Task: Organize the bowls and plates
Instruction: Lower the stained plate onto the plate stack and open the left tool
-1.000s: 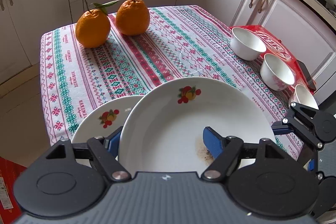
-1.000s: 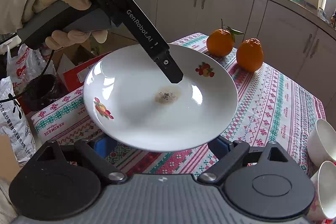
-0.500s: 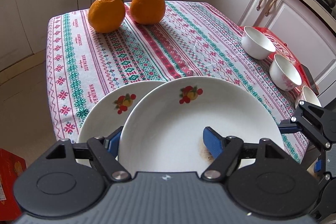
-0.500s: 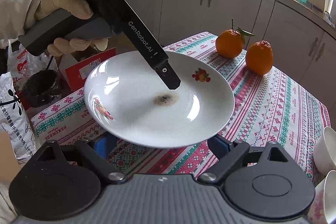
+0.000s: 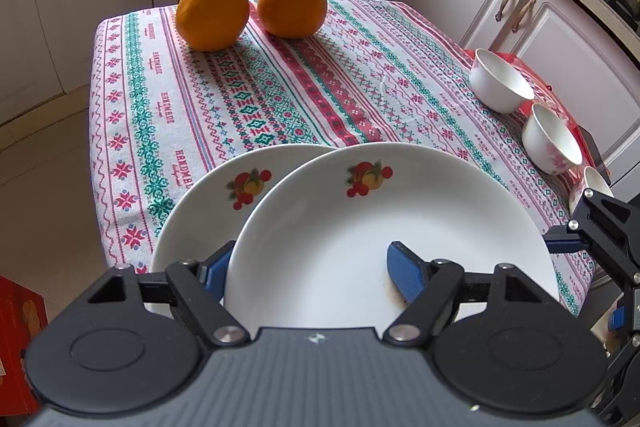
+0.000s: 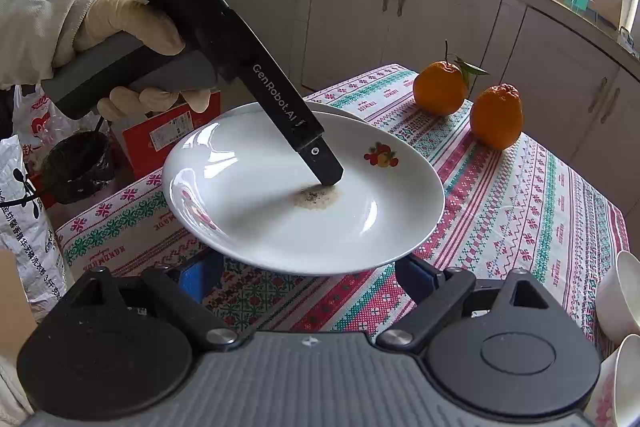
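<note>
Tilting above the tablecloth, the upper plate is pinched at its near rim by the left gripper, one finger on its stained face, one beneath. It overlaps a second plate. The right gripper stands spread, empty, below the plate's edge; three bowls line the table's right side.

The held plate hides most of the second plate; the nearest bowl sits half-hidden behind the right gripper.

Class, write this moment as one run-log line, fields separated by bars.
left gripper: shut on upper plate | lower plate: on table, partly beneath | right gripper: open, empty | bowls: untouched
</note>
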The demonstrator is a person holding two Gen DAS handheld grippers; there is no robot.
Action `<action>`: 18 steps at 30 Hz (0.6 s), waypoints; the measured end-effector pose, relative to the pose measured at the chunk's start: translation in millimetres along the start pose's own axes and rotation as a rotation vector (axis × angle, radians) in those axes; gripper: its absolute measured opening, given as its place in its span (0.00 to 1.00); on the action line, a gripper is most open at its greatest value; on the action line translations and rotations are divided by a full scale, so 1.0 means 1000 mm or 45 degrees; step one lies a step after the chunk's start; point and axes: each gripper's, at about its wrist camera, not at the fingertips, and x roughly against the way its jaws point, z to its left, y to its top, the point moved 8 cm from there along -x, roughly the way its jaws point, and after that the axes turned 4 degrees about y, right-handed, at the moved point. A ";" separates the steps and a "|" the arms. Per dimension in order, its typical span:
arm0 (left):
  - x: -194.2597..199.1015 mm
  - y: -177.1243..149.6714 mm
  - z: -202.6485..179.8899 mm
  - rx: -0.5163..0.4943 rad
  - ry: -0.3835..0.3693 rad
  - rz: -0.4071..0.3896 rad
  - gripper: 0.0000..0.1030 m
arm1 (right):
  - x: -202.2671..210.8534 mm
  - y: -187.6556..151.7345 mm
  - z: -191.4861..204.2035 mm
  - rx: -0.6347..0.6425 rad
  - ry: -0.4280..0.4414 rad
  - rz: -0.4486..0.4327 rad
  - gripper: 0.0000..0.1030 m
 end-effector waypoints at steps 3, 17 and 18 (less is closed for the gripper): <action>0.000 0.001 0.000 -0.002 0.000 0.000 0.76 | 0.000 0.001 0.000 -0.001 0.000 0.000 0.92; -0.003 0.001 0.005 -0.012 0.004 0.019 0.77 | -0.002 0.003 0.002 -0.006 0.008 -0.003 0.92; -0.003 0.001 0.006 -0.012 0.004 0.019 0.77 | -0.002 0.004 0.002 -0.005 0.008 -0.002 0.92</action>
